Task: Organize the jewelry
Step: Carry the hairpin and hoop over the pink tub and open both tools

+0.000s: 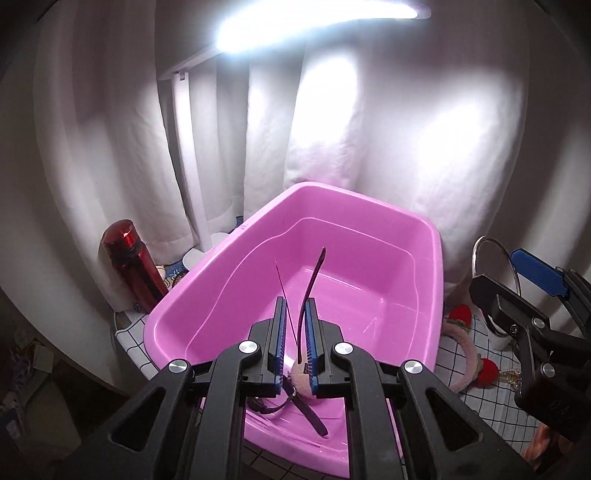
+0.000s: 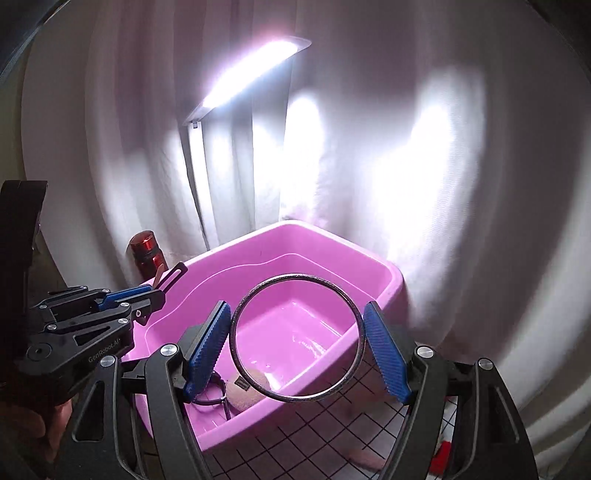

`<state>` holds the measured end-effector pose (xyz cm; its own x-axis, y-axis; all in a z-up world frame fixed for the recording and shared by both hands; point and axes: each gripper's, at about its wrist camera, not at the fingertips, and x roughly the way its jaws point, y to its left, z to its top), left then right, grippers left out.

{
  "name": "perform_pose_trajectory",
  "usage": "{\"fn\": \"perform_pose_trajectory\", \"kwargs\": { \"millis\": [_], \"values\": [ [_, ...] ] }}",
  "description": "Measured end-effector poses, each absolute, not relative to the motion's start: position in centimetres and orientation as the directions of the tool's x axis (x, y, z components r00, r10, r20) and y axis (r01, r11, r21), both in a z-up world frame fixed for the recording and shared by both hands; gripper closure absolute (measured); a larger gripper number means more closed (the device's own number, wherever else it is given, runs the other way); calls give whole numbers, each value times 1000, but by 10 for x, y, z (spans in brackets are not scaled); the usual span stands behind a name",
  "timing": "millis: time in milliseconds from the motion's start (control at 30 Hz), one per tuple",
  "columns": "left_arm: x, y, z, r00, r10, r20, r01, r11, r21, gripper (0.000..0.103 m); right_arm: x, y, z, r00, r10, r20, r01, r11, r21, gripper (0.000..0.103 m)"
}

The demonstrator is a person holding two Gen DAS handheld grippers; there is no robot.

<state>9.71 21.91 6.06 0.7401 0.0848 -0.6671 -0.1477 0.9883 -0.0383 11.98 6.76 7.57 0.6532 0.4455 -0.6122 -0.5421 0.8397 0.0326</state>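
Note:
My left gripper (image 1: 295,306) is shut on a dark purple strap (image 1: 312,280) that curves up out of the pads, above the pink plastic bin (image 1: 369,221). In the right wrist view the left gripper (image 2: 159,291) hangs over the bin's left rim (image 2: 332,236), with the slotted strap end (image 2: 177,271) sticking out. My right gripper (image 2: 295,306) is shut on a thin metal bangle (image 2: 295,276), its blue pads (image 2: 208,343) pressing both sides, over the bin's near side. The bangle (image 1: 491,239) and right gripper (image 1: 506,273) also show at the left view's right edge. A pink fuzzy piece (image 2: 247,391) and a dark band (image 2: 218,387) lie in the bin.
A red bottle (image 1: 129,258) stands left of the bin, beside a lit desk lamp (image 1: 314,26). White curtain hangs behind. On the checked cloth (image 1: 491,406) right of the bin lie a pink fuzzy headband with red pompoms (image 1: 469,369) and a pearl piece (image 1: 511,376).

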Motion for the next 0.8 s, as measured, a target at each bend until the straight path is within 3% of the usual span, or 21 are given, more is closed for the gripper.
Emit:
{"fn": "perform_pose_trajectory", "kwargs": {
  "millis": [533, 800],
  "values": [
    [147, 262, 0, 632, 80, -771, -190, 980, -54, 92, 190, 142, 6, 518, 361, -775, -563, 827, 9, 32],
    [152, 267, -14, 603, 75, -794, -198, 979, -57, 84, 200, 140, -6, 500, 306, -810, -533, 846, -9, 31]
  ]
}}
